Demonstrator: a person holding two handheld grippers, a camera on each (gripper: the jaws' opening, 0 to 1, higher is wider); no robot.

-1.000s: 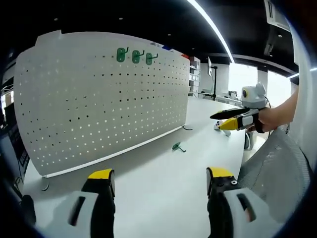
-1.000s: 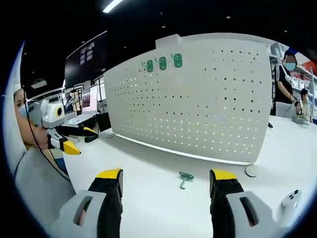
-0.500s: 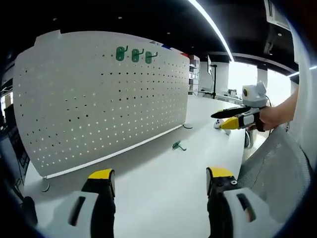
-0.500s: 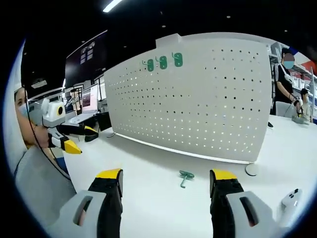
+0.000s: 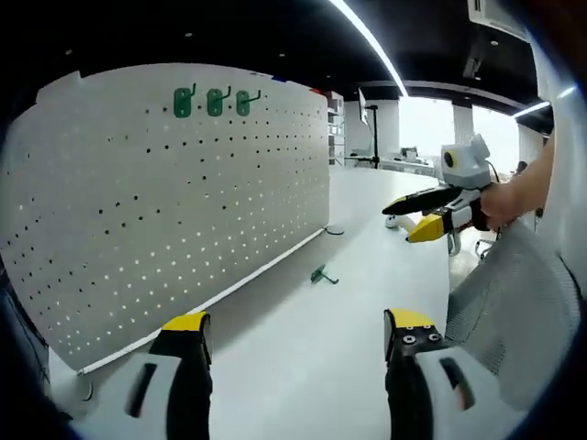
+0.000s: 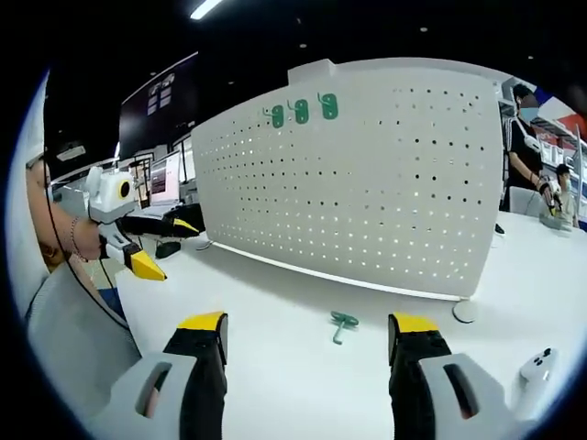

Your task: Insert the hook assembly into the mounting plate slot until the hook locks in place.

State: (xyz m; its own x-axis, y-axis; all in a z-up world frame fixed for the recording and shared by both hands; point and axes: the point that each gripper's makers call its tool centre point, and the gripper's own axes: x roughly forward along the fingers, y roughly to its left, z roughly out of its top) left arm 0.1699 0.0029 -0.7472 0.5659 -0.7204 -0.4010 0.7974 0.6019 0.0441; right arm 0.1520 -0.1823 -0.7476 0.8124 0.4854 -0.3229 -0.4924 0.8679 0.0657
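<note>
Left gripper (image 5: 293,344): nearest in the left gripper view, jaws spread wide with nothing between them, held above the bare white tabletop (image 5: 303,367). In the right gripper view it enters from the left, jaws parted.

Right gripper (image 6: 307,344): jaws also spread and empty, low over the tabletop, aimed roughly at the hook. In the left gripper view it comes in from the right, held in a hand (image 5: 500,203).

Hook assembly (image 6: 342,323): a small green piece lying loose on the tabletop, apart from both grippers, between them and the foot of the board; in the left gripper view it sits at mid-distance (image 5: 320,274).

Mounting plate (image 6: 385,174): a white perforated board standing upright on the tabletop beyond the hook. Three green hooks (image 6: 301,112) already hang in a row near its top edge.

Step in hand: judged to be the approach; nothing is gripped yet and the hook is not in a slot.

Next move: one gripper should come down on the hook and pinch its body squarely, so the mounting end stays free to meet a slot.

Background: a person stands at far right, well behind the board.
</note>
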